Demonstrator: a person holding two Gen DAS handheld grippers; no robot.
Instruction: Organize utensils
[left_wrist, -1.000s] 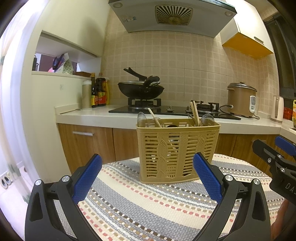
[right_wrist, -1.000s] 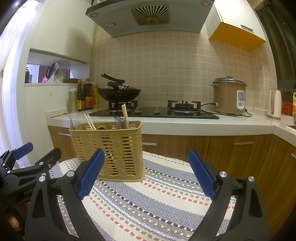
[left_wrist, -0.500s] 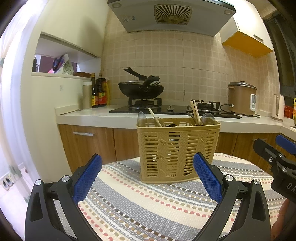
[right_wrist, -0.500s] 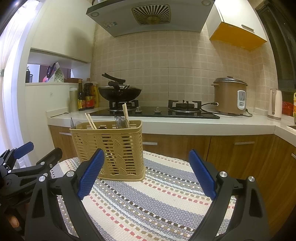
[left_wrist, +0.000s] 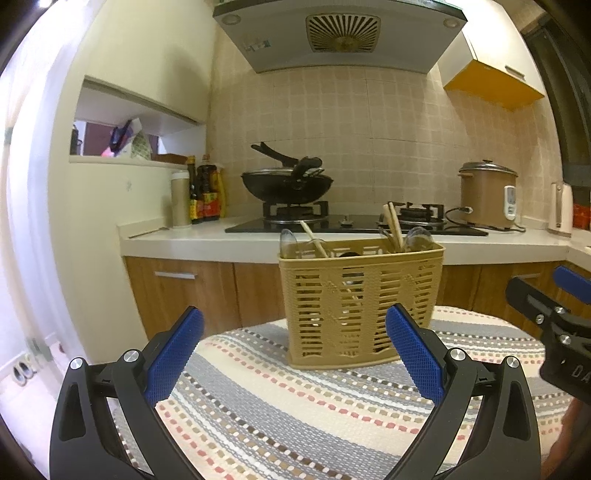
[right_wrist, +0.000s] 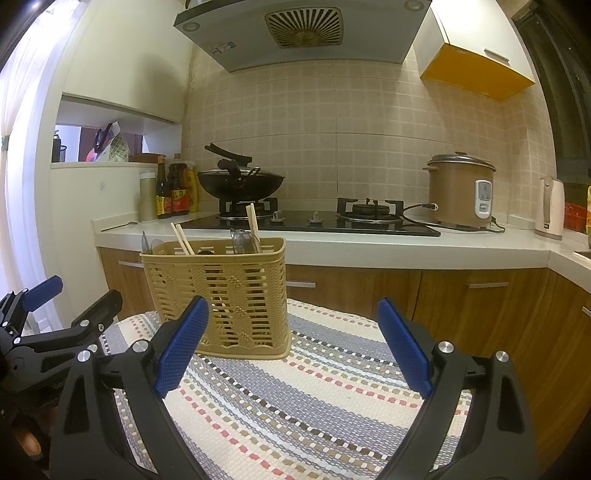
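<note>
Both grippers' jaws wide, empty. Chopsticks (left_wrist: 393, 226) in basket (left_wrist: 360, 306) at tabletop far edge: light, stiff, slippery; pinch exposed tops.

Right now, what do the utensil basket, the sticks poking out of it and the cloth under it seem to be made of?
Utensil basket: tan moulded plastic, matte, with slotted walls. Chopsticks: pale, dull, probably wood or bamboo. Cloth: woven textile, visible weave with grey stripes and coloured dashes.
</note>
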